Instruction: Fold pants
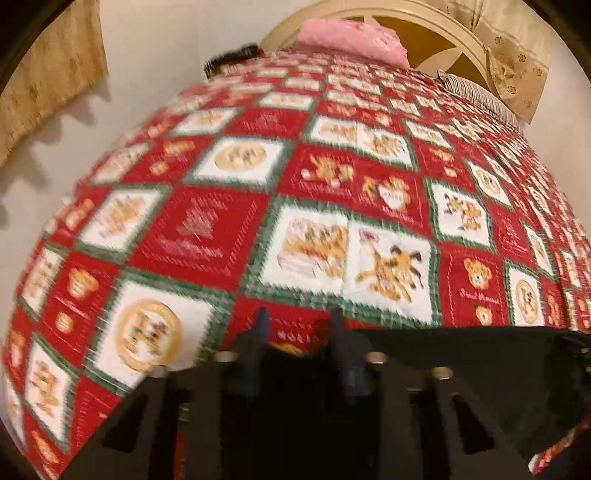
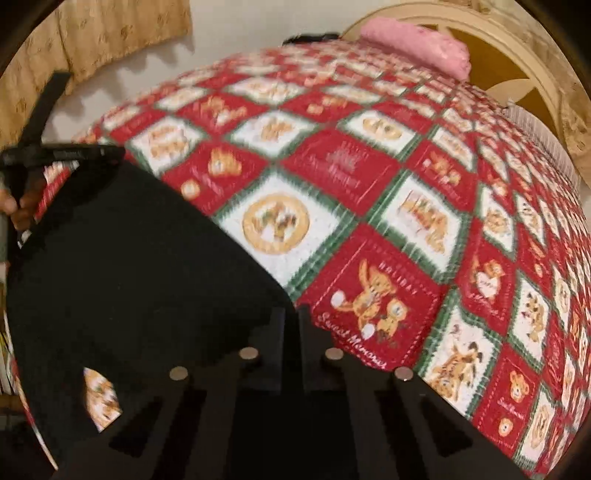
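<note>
Black pants (image 2: 129,277) hang spread between the two grippers over a red, white and green patchwork quilt (image 2: 369,166). My right gripper (image 2: 291,317) has its fingers nearly together, pinching the pants' near edge. In the left wrist view the left gripper (image 1: 299,328) shows its blue-tipped fingers a little apart, and the dark cloth (image 1: 480,376) runs from the right into the gap low between them. The right wrist view has the left tool's black frame (image 2: 62,153) at the cloth's far corner, with a person's hand (image 2: 22,206) on it. The picture is blurred.
The quilt (image 1: 207,229) covers a bed. A pink pillow (image 1: 351,37) lies at its far end against a cream headboard (image 1: 424,33), with a striped pillow (image 1: 480,96) to the right. A beige curtain (image 1: 48,74) hangs on the left wall. A dark object (image 1: 232,59) sits at the bed's far edge.
</note>
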